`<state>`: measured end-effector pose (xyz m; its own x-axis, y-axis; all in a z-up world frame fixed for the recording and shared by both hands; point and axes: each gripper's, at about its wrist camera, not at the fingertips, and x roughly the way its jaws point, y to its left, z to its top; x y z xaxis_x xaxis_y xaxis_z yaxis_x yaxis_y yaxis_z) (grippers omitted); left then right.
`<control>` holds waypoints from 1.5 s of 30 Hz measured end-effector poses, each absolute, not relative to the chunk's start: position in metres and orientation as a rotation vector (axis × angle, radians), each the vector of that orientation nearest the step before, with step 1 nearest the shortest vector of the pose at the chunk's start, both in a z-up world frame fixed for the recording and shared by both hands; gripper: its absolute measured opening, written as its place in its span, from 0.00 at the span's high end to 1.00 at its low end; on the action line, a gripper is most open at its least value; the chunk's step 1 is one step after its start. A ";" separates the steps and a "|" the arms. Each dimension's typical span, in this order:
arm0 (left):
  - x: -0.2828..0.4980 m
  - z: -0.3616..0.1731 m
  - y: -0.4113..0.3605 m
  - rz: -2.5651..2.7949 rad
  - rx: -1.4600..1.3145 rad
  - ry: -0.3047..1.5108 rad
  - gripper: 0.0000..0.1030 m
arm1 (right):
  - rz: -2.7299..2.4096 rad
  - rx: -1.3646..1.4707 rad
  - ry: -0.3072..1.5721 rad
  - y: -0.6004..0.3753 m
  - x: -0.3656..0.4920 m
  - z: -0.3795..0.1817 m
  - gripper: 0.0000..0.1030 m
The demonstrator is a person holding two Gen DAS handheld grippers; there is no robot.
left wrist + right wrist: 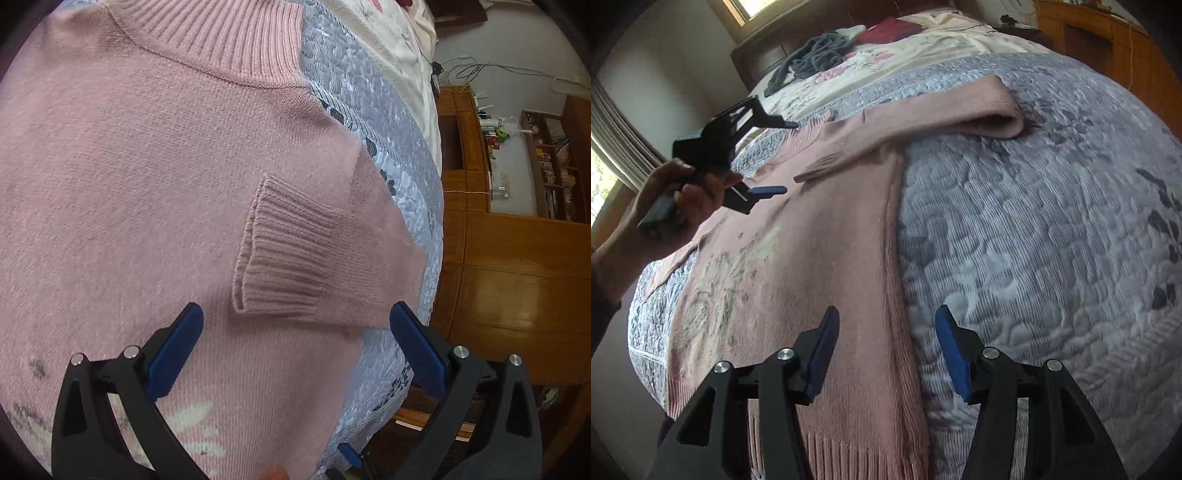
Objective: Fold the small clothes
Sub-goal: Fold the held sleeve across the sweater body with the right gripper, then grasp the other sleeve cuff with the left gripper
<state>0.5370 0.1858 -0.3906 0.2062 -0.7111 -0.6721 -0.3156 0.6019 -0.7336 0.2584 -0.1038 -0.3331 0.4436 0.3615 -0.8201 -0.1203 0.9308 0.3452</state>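
Observation:
A pink knit sweater (140, 177) lies flat on the quilt, its ribbed collar (221, 33) at the top. One sleeve is folded in over the body, and its ribbed cuff (284, 254) rests there. My left gripper (295, 321) hovers open just below that cuff, nothing between its fingers. In the right wrist view the sweater (827, 280) runs up the bed with the folded sleeve (960, 107) at the far end. My right gripper (886, 325) stands open over the sweater's right side edge near the ribbed hem (857, 435). The left gripper (775, 158), held by a hand (683, 195), shows open above the chest.
A grey-blue quilt (1052, 240) covers the bed. A floral cream blanket (923, 51), a grey garment (820, 51) and a red garment (890, 29) lie toward the headboard. A wooden floor (517, 277) and bookshelves (554, 166) lie beyond the bed's edge.

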 end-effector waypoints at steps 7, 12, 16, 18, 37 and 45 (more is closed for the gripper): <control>0.563 -0.406 0.158 -0.301 -0.873 1.470 0.33 | 0.307 0.359 1.045 -0.127 0.234 -0.351 0.46; 0.570 -0.399 0.158 -0.288 -0.802 1.475 0.88 | 0.337 0.379 1.027 -0.128 0.227 -0.356 0.47; 0.574 -0.369 0.164 -0.339 -0.780 1.413 0.90 | 0.336 0.344 1.025 -0.123 0.225 -0.357 0.47; 0.577 -0.343 0.171 -0.381 -0.773 1.365 0.90 | 0.335 0.343 1.014 -0.122 0.224 -0.356 0.47; 0.526 -0.262 0.371 -0.182 -0.699 1.210 0.90 | 0.327 0.283 1.014 -0.115 0.224 -0.358 0.47; 0.507 -0.318 0.406 -0.121 -0.758 1.282 0.90 | 0.337 0.245 1.032 -0.107 0.225 -0.360 0.47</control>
